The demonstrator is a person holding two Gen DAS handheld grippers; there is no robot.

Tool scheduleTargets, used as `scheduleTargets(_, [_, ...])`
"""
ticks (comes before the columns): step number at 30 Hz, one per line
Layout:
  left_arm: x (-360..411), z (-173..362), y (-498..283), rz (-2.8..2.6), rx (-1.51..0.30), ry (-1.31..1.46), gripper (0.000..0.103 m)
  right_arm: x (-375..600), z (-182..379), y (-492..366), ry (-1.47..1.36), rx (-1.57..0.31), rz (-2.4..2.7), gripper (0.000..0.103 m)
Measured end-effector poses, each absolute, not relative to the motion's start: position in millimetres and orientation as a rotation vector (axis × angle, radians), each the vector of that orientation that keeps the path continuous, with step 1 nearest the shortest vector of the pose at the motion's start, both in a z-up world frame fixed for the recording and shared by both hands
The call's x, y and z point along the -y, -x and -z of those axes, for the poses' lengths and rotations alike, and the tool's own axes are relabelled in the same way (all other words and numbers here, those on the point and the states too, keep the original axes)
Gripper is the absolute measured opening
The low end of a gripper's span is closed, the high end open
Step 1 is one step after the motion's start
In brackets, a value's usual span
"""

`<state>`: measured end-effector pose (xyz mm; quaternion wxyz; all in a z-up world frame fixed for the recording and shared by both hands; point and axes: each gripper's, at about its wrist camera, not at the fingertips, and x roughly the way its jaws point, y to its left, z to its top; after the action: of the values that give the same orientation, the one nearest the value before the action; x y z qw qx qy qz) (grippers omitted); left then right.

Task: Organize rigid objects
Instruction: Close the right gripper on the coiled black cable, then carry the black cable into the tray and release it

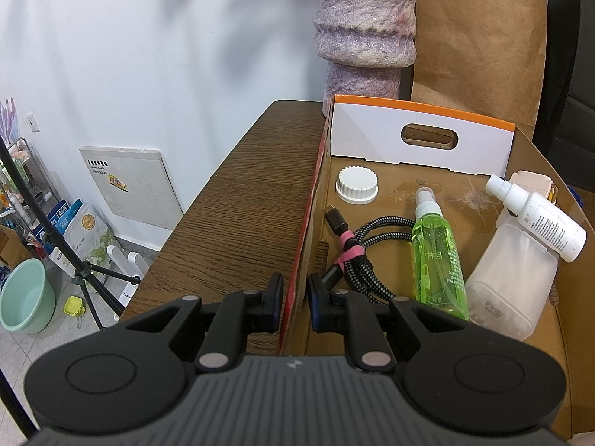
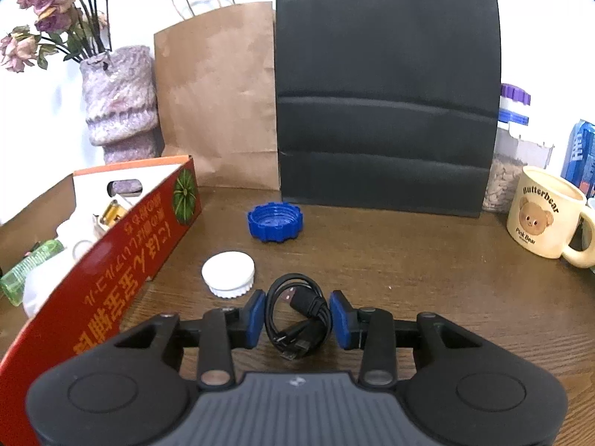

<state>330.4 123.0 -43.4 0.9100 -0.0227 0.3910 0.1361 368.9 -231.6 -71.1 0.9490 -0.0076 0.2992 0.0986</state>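
A red and brown cardboard box (image 1: 316, 200) (image 2: 122, 256) stands on the wooden table. In the left wrist view it holds a white cap (image 1: 356, 185), a braided cable (image 1: 362, 256), a green spray bottle (image 1: 438, 260), a white spray bottle (image 1: 539, 215) and a translucent container (image 1: 509, 282). My left gripper (image 1: 295, 303) straddles the box's left wall, jaws narrowly apart. My right gripper (image 2: 297, 319) is open around a coiled black USB cable (image 2: 299, 319) on the table. A white cap (image 2: 228, 274) and a blue cap (image 2: 275, 221) lie beyond it.
A purple vase (image 2: 119, 111), a brown paper bag (image 2: 219, 104) and a black bag (image 2: 386, 111) stand at the back. A bear mug (image 2: 546, 215) and a jar (image 2: 509, 156) stand at the right. The table's left edge (image 1: 193, 208) drops to the floor.
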Motion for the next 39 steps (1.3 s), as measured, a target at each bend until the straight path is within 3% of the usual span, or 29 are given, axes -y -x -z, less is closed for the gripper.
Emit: scheduleTargets(39, [-123,43,-330,-0.281,-0.806,0.046,0.015,132,-6,-364,0.053,-0.379,-0.49,0.036])
